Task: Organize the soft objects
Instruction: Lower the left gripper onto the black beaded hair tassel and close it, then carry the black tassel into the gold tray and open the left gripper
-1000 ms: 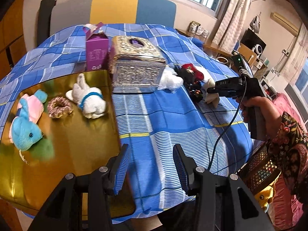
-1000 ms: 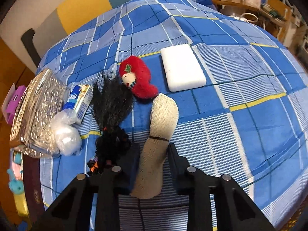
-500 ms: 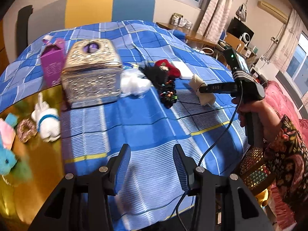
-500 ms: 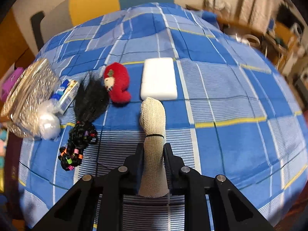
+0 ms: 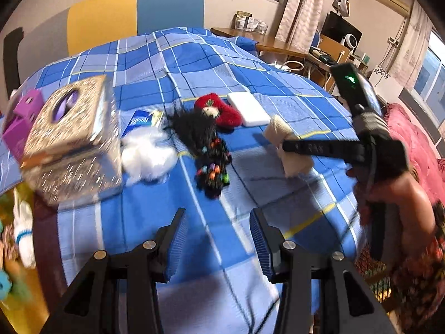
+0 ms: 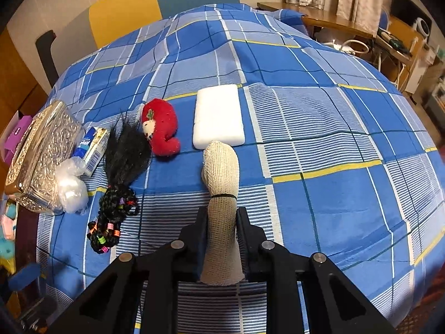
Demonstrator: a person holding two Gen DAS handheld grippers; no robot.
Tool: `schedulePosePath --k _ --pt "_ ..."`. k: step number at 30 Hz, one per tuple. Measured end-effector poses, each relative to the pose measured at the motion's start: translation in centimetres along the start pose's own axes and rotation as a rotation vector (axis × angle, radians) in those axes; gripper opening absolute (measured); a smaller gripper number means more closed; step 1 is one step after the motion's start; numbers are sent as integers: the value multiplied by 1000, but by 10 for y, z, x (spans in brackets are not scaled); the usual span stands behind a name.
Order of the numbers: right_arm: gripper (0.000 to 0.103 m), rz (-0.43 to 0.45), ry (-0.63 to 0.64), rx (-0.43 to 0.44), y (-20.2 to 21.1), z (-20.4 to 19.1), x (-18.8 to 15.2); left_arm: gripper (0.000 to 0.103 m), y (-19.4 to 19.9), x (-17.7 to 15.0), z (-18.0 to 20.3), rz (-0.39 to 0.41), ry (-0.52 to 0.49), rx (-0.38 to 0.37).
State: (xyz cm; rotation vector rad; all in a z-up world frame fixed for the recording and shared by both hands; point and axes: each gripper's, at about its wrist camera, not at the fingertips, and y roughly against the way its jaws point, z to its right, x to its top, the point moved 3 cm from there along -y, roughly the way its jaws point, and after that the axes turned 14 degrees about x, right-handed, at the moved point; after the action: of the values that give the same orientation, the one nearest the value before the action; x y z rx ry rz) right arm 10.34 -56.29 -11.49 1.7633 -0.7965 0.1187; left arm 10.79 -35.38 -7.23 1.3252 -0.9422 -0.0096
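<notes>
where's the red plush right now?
In the right wrist view the red plush lies on the blue plaid cloth left of centre, between the black hair bundle and the white foam block.

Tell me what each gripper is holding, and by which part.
The right gripper clamps the beige mesh roll by its near end, below the black band. The left gripper is open, holding nothing.

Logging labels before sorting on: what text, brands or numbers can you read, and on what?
Small blue-and-white carton: white lettering, too blurred to read.
Purple cardboard box: dark print, too small to read.
Right gripper, shut on the beige mesh roll: pale letters on its side, unreadable.
Nothing can be quoted.
</notes>
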Motion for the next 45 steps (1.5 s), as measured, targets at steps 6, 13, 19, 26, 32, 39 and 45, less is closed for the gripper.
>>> schedulePosePath --k 6,13,19,26,32,39,45 --pt "20 5 -45 19 1 6 2 46 -37 30 12 -19 -3 26" --pt "20 9 -73 37 1 11 4 46 -85 42 21 -93 0 27" --pt "20 7 -72 46 -1 11 5 32 -105 41 24 -106 -11 49" --pt "20 6 -76 50 -1 11 4 32 -82 11 28 -55 -84 21" --pt "20 -3 -74 57 -3 9 3 39 -73 0 36 -20 -153 58" --pt "20 -13 -68 50 -6 8 2 43 -89 25 32 -84 -45 33" --pt "20 -17 -64 50 -7 8 1 37 -95 22 39 -76 -63 19"
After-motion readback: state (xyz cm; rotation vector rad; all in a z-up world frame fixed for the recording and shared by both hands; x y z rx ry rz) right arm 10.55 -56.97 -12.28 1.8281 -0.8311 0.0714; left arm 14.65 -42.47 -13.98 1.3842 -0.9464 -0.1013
